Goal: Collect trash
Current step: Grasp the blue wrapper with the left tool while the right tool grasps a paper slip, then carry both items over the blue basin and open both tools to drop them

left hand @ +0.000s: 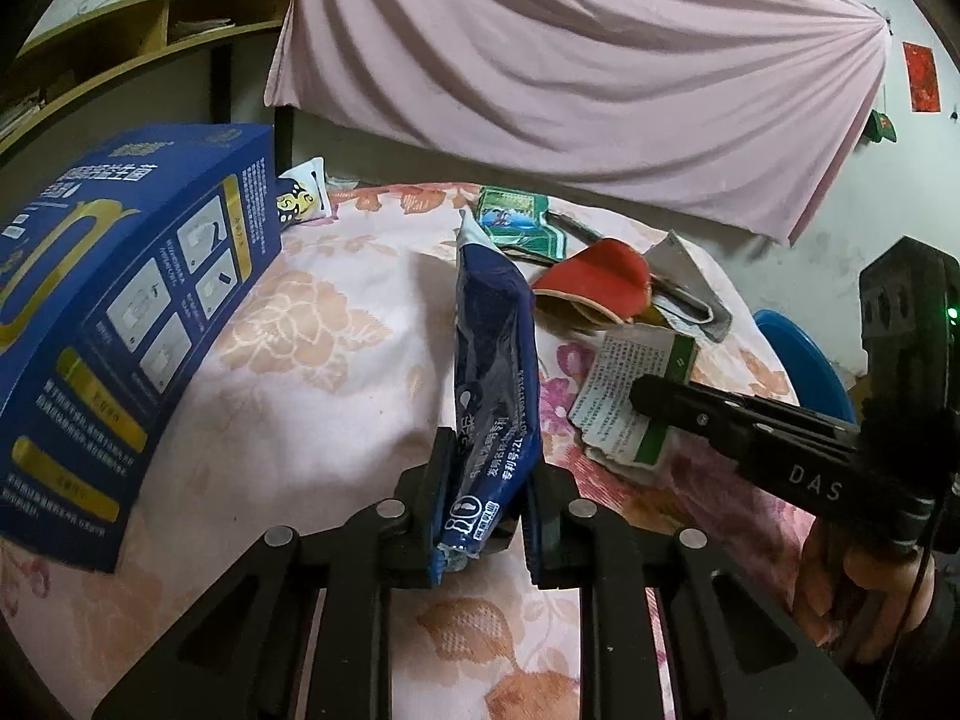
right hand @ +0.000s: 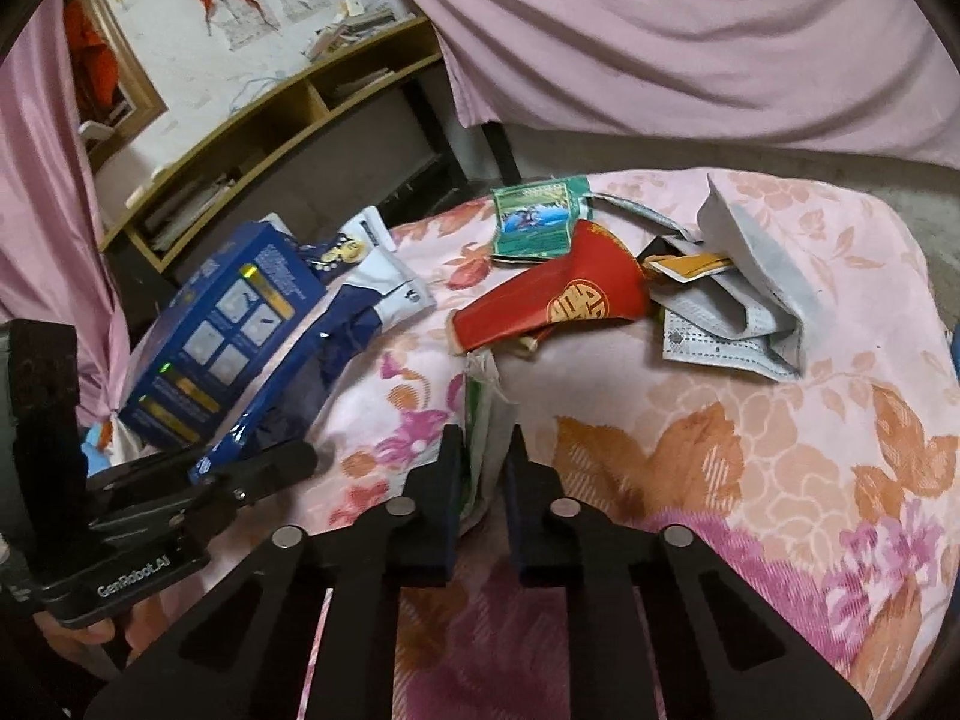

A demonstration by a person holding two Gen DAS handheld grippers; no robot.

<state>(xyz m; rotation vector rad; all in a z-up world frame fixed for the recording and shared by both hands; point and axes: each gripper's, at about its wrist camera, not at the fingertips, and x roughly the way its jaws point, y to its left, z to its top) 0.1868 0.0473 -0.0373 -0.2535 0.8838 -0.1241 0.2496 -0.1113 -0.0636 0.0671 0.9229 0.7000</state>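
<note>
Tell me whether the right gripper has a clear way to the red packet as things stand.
Probably not yet. The right gripper is shut on a torn green-and-white carton, so its jaws are occupied. The red packet lies just beyond on the floral cloth, uncovered on top.

Dark blue wrapper (left hand: 495,360) with white print; red pouch (right hand: 558,294) bearing a gold emblem; pink cloth (left hand: 312,360) patterned with orange flowers.

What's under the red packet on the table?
The red packet lies over a yellowish strip poking out at its lower edge; its right end overlaps the grey mask pile. What else lies beneath is covered.
</note>
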